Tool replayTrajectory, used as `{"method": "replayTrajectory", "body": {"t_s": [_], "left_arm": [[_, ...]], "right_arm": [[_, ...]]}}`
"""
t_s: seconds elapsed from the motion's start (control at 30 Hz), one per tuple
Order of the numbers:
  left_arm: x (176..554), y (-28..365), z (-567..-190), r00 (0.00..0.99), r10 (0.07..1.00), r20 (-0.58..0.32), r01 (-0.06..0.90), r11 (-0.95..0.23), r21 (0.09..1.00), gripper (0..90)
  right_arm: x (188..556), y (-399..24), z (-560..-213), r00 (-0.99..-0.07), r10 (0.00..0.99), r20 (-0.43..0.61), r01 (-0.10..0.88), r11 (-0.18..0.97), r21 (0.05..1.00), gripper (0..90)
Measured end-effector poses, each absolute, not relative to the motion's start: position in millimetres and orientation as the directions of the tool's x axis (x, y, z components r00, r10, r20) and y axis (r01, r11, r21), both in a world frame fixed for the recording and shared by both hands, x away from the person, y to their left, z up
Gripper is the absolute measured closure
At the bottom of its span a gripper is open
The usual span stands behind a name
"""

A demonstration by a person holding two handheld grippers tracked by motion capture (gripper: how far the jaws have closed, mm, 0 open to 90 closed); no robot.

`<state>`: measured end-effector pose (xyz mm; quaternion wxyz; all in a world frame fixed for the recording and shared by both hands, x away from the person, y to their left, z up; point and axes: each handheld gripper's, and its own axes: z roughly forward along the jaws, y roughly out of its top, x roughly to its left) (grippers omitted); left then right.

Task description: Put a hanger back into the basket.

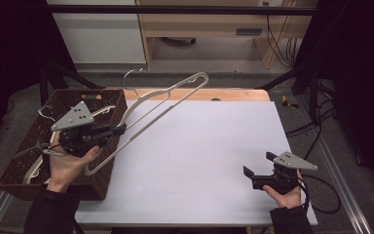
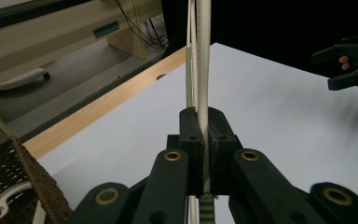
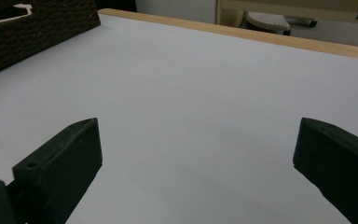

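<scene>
No brand, label or lettering can be read anywhere on the table or the tools.

The left gripper is pinched tight on a cream plastic clothes hanger, its two black jaws pressed against the hanger's thin bar from either side; the left gripper view shows the bar running straight up out of the clamp. The hanger hangs tilted in the air, its lower end over the rim of the dark wicker basket at the table's left edge and its upper end and metal hook up over the far edge of the table. More pale hangers lie inside the basket; I can make out at least one against the near wall, but cannot count them surely.

The right gripper sits low at the near right of the white tabletop, jaws spread wide with nothing between them, well apart from the hanger.

Two grippers, one basket, one hanger lifted.
</scene>
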<state>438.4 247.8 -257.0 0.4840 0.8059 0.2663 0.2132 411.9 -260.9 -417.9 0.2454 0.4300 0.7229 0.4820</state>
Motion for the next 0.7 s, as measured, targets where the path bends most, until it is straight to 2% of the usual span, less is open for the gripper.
{"method": "replayTrajectory", "body": {"t_s": [0.27,0.7], "left_arm": [[449,275,-241,0.74,0.664,0.109,0.252,-0.424,0.87,86.6],[474,334,-247,0.688,0.722,0.064,0.312,-0.374,0.873,86.6]], "right_arm": [[412,-260,-418,-0.513,0.856,0.061,0.393,0.171,0.903,1.6],[413,-259,-419,-0.515,0.855,0.057,0.394,0.177,0.902,1.5]]}}
